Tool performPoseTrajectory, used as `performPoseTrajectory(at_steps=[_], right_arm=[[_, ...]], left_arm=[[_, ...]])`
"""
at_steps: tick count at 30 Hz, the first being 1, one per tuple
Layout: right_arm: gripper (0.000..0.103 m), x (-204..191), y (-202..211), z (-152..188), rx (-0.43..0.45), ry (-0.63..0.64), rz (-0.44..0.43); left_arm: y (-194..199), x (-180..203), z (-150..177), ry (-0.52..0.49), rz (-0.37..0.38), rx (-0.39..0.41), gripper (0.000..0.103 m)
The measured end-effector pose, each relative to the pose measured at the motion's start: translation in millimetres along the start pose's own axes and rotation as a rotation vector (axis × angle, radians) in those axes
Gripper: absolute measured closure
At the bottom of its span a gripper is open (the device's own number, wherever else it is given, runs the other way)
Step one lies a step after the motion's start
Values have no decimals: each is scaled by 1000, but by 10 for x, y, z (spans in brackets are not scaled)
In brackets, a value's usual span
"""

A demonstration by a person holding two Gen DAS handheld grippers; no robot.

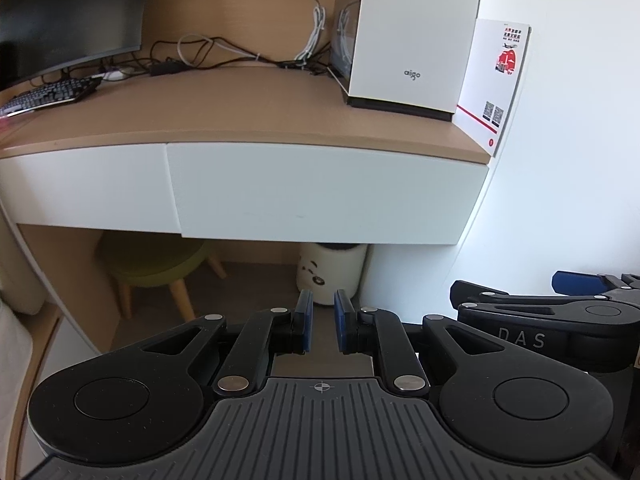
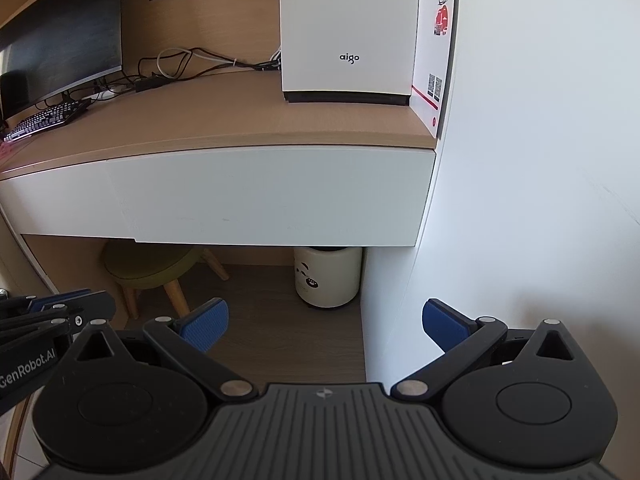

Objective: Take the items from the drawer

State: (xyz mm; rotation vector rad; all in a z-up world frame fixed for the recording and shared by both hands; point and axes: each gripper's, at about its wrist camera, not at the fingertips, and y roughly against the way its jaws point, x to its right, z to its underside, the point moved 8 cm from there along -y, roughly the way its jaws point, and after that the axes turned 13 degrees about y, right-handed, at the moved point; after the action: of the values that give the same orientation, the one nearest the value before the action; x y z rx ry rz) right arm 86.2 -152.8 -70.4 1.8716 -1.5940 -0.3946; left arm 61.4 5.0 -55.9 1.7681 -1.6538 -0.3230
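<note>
Two white drawer fronts sit under the wooden desk top, both closed. The wider right drawer (image 1: 320, 196) (image 2: 272, 196) faces me; the left drawer (image 1: 84, 188) is beside it. No drawer contents show. My left gripper (image 1: 324, 320) hangs below and in front of the right drawer, its blue pads almost together with a thin gap and nothing between them. My right gripper (image 2: 324, 326) stands wide open and empty, at about the same height, near the white wall. Neither gripper touches the drawer.
On the desk top (image 1: 240, 120) stand a white aigo box (image 1: 412, 36), a white leaflet (image 1: 496, 80), cables, a keyboard (image 1: 48, 94) and a monitor. Under the desk are a green stool (image 1: 156, 264) and a white panda bin (image 2: 328, 276). A white wall (image 2: 540, 160) closes the right side.
</note>
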Motion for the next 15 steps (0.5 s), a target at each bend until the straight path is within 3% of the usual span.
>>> performPoseTrajectory(at_steps=[15], right_arm=[[0,8,-13,8,-6,2,1]], left_arm=[[-28,20,23,3,2,-6,89]])
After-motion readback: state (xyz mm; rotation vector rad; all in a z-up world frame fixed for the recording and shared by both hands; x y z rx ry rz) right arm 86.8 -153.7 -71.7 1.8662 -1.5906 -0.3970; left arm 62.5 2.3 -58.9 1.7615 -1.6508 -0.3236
